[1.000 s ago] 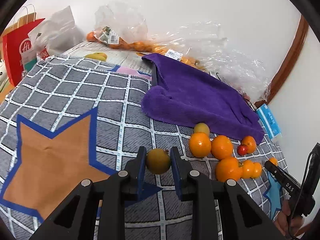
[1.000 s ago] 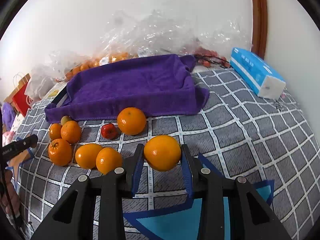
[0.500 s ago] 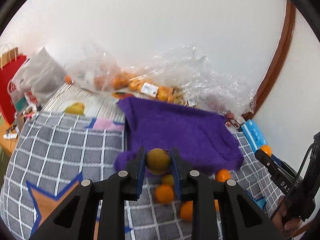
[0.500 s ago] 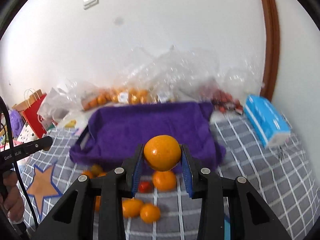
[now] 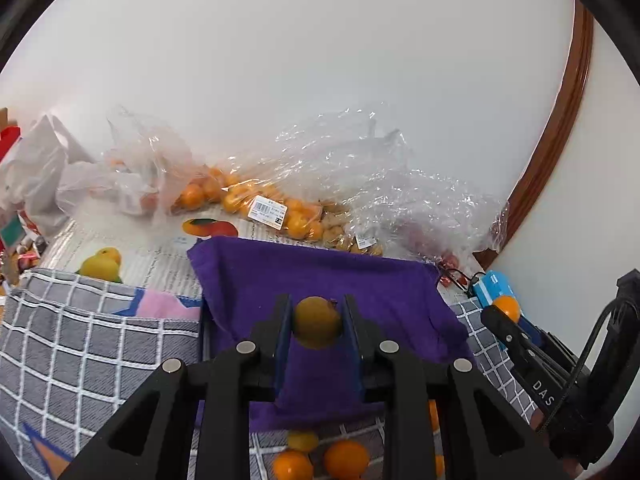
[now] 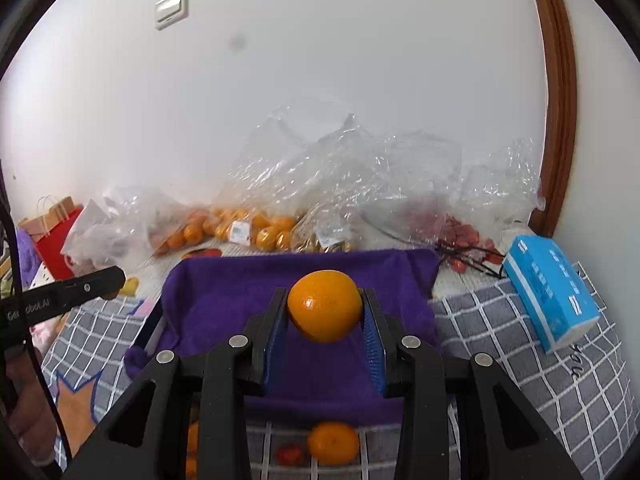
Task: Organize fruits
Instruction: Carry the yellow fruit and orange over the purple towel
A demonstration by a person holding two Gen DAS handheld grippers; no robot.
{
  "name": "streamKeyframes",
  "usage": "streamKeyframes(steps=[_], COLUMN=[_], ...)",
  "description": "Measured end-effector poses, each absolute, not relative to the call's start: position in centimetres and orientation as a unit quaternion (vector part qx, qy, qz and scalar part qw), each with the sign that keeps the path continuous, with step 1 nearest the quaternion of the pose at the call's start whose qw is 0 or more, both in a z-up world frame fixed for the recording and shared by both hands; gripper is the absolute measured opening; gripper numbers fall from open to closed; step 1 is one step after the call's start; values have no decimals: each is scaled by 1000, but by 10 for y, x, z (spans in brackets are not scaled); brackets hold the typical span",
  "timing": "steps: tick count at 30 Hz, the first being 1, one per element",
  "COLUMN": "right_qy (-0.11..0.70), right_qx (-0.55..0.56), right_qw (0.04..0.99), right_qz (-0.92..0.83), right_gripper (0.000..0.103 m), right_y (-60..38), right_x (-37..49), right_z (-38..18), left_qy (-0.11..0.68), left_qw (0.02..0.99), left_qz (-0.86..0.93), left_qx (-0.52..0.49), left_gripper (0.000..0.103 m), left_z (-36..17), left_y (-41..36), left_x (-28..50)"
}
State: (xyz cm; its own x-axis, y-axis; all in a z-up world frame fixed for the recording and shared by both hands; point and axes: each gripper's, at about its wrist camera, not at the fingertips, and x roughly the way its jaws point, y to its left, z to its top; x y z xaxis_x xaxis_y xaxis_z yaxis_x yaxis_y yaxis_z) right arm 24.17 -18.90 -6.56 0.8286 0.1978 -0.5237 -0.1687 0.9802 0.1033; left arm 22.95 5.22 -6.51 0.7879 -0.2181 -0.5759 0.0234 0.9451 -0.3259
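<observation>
— White wall behind, and a grey checked cloth (image 6: 560,380) covering the surface. What lies on it?

— A purple towel (image 6: 248,300) is spread across the middle. Behind it, against the wall, sit crumpled clear plastic bags (image 6: 360,168), some holding small oranges (image 5: 192,196). A blue tissue pack (image 6: 548,292) lies to the right of the towel.

— And the left gripper (image 5: 316,322)?

— Its fingers are closed around a dull yellow-brown fruit (image 5: 317,321), pinched between the blue pads and raised over the near part of the towel. It is not touching the fabric.

— The right gripper (image 6: 325,312)?

— Clamped the same way on a bright orange (image 6: 325,310), which bulges past both pads. It hangs above the towel too.

— Any fruit left on the cloth?

— Yes. Just in front of the towel's near edge, loose oranges (image 5: 346,458) rest on the checked cloth, one seen below the right gripper (image 6: 333,442), with a small red fruit (image 6: 290,454) beside it. The tool bodies hide part of that group.

— Can each tool see the other?

— The right gripper (image 5: 505,316) shows at the edge of the left view, the left gripper (image 6: 116,278) at the edge of the right view.
</observation>
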Motion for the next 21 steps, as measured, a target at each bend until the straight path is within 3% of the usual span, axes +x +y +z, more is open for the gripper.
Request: streamKeyframes(steps=[21], right_qy=[313], right_qx=[38], right_qw=[945], right_qz=[88], right_gripper=[36], right_y=[-200], right_x=[275], right_z=[-116], left_qy=[284], left_qw=[944], left_qz=[-47], left_qx=[-162], left_gripper=[23], left_z=[-123], left_y=[55], left_x=[240])
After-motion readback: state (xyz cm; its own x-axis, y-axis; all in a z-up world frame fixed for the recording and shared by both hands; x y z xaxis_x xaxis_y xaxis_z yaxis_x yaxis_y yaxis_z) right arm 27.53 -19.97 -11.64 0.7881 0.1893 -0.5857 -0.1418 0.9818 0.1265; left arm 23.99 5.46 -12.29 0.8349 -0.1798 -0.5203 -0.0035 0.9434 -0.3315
